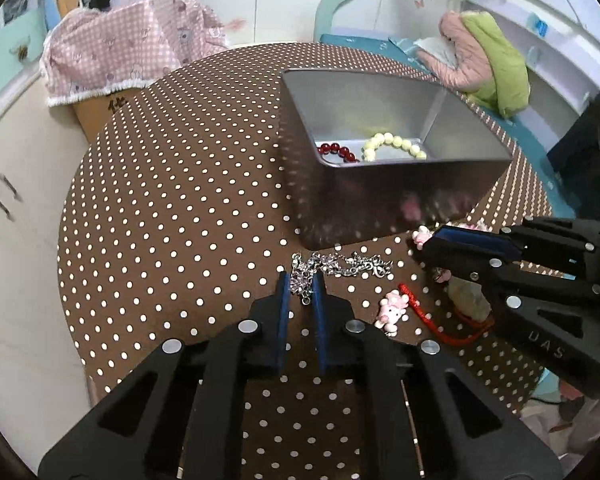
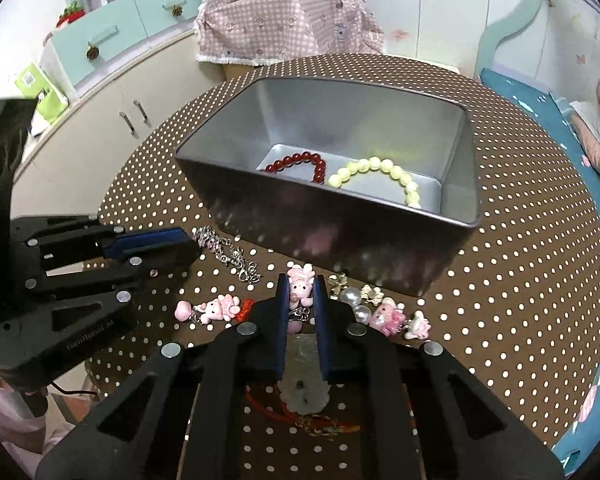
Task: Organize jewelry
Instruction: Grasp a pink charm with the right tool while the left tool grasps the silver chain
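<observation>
Left gripper [image 1: 301, 286]: pads closed on the silver chain bracelet [image 1: 342, 264], on the table before the tin.
Right gripper [image 2: 302, 292]: clamped on a pink pig charm [image 2: 301, 280].
Metal tin [image 2: 456, 184]: holds red [image 2: 300, 160] and cream bead bracelets [image 2: 380, 166].

1. table [image 1: 180, 208]: brown with white dots.
2. tin [image 2: 340, 236]: silver-grey.
3. beads: dark red [image 2: 300, 162] and pale yellow-green [image 2: 380, 168].
4. charms [image 2: 220, 309]: pink.
5. chain [image 1: 340, 264]: silver, perhaps with pinkish stones.
6. pads [image 1: 284, 300]: blue.
</observation>
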Tool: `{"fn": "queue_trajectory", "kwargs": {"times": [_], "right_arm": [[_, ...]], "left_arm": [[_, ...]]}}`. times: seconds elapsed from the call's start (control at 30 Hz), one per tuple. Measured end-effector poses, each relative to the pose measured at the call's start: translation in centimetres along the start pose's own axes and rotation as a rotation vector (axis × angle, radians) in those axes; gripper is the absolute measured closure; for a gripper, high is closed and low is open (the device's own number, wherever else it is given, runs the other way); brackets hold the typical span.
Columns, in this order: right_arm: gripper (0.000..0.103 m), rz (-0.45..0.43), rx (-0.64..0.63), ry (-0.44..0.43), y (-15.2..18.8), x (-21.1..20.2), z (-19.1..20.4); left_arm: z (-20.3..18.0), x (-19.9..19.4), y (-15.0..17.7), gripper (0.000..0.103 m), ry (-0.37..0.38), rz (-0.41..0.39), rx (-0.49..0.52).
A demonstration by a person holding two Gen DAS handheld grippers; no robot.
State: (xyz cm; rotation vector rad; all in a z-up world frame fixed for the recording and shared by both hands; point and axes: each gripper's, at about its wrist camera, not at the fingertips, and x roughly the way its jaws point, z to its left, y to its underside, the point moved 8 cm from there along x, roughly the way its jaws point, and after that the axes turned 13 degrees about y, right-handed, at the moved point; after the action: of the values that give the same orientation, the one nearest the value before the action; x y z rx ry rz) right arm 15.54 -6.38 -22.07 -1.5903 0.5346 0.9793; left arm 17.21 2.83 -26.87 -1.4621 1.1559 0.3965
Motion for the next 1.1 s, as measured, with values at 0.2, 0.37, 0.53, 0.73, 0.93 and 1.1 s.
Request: {"fn": "queue_trajectory", "kwargs": {"times": [0.2, 0.37, 0.53, 0.73, 0.93, 1.1], "right_arm": [[0.092, -0.039, 0.03, -0.007, -0.7, -1.6, -1.2], [0.092, -0.077, 0.041, -0.005, -1.6, -2.9, -1.6], [0.092, -0.122, 0.045, 0.003, -2.5, -4.3, -1.9], [0.092, -0.171, 0.052, 0.014, -3.5, -5.7, -2.4], [0.093, -0.213, 0.058, 0.019, -4.7, -6.8, -3.2], [0.093, -0.244, 0.054, 0.02, -5.7, -7.4, -3.2]], "left_arm": [[-0.1, -1.6, -0.8, 0.092, 0.034, -0.037, -0.016], [-1.4, -3.4, -1.8, 0.092, 0.04, -0.082, 0.003], [-2.5, -5.3, -3.2, 0.092, 0.047, -0.134, 0.032], [-3.8, -7.6, -5.1, 0.092, 0.064, -0.193, 0.067], [-5.0, -9.2, -7.0, 0.1, 0.092, -0.24, 0.091], [-6.2, -10.3, -8.8, 0.1, 0.11, -0.283, 0.12]]}}
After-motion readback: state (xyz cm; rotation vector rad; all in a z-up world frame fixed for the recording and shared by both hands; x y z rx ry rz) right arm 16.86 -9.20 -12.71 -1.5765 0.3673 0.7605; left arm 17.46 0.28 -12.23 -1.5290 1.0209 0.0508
